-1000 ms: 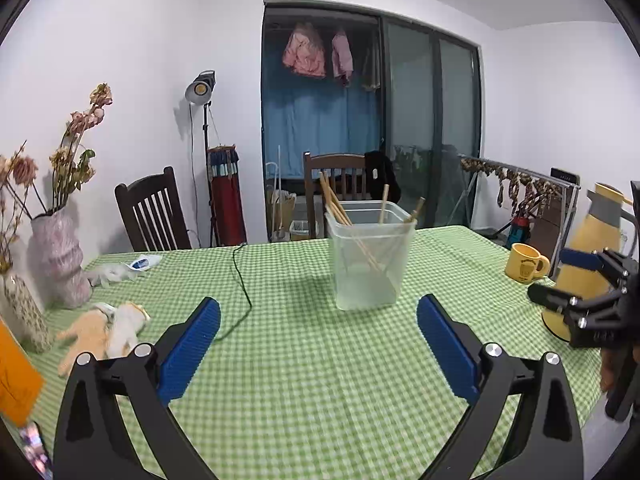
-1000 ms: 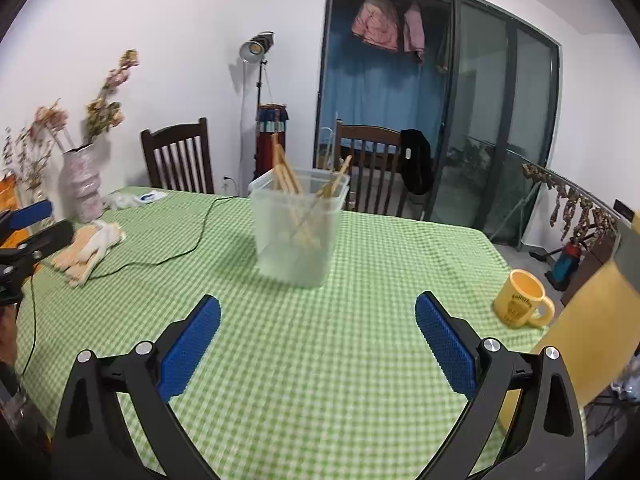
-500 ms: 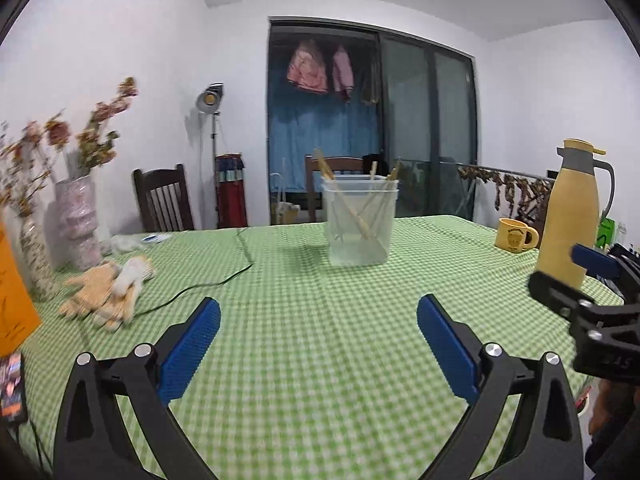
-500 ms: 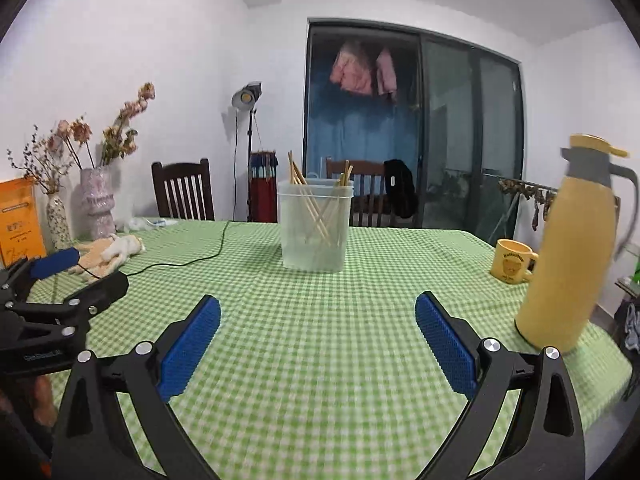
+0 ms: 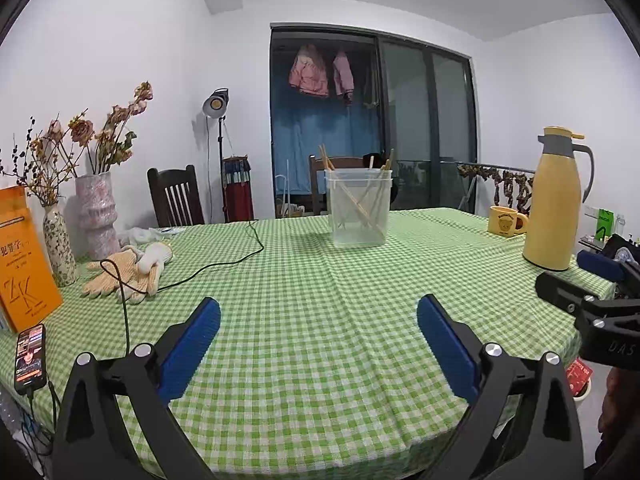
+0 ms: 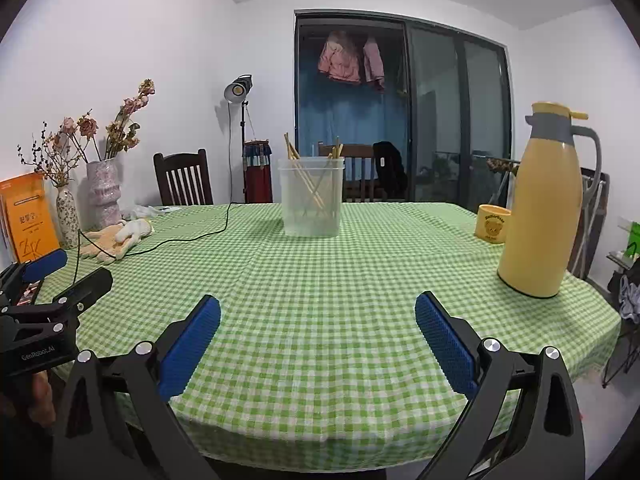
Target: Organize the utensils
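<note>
A clear plastic container (image 5: 359, 212) stands on the far middle of the green checked table (image 5: 320, 320) and holds several wooden chopsticks (image 5: 352, 196) leaning inside it. It also shows in the right wrist view (image 6: 311, 200). My left gripper (image 5: 318, 336) is open and empty, held over the near table edge, far from the container. My right gripper (image 6: 317, 334) is open and empty, also at the near edge. Each gripper shows at the side of the other's view.
A yellow thermos jug (image 5: 554, 200) and a yellow mug (image 5: 505, 221) stand at the right. Work gloves (image 5: 128, 268), a black cable (image 5: 224, 260), two flower vases (image 5: 96, 216), an orange book (image 5: 20, 256) and a phone (image 5: 30, 356) lie at the left. Chairs stand behind the table.
Both grippers have drawn back from the container and lowered toward the near table edge. The container now looks smaller and farther away. Both stay open.
</note>
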Demonstrator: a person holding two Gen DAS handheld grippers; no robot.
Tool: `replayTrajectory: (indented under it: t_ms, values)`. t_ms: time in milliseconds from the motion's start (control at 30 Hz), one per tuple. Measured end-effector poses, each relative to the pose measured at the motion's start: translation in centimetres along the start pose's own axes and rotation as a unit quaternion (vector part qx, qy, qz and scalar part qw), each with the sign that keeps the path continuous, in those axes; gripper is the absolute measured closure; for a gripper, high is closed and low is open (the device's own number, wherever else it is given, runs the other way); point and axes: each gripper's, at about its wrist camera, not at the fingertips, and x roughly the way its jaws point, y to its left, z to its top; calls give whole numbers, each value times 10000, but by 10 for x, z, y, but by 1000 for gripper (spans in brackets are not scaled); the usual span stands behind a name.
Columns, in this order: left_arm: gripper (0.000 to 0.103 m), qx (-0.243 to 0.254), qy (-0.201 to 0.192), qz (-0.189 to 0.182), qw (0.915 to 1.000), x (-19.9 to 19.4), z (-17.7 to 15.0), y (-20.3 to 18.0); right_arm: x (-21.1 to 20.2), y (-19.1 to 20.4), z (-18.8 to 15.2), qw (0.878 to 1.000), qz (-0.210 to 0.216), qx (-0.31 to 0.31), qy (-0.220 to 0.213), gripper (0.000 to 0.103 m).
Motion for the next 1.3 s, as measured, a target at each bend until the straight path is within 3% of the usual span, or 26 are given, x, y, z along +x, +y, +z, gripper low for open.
replayTrajectory:
  t_ms: [167,1300]
  values:
    - [7,-93,-58,-28,9999,-1,1,1,0,-5,1,9998,-37,174,-33,9]
    - [7,-45,-267,7,9996,-6,8,-3,-16,11,4,9987,-73,-260,-439,9]
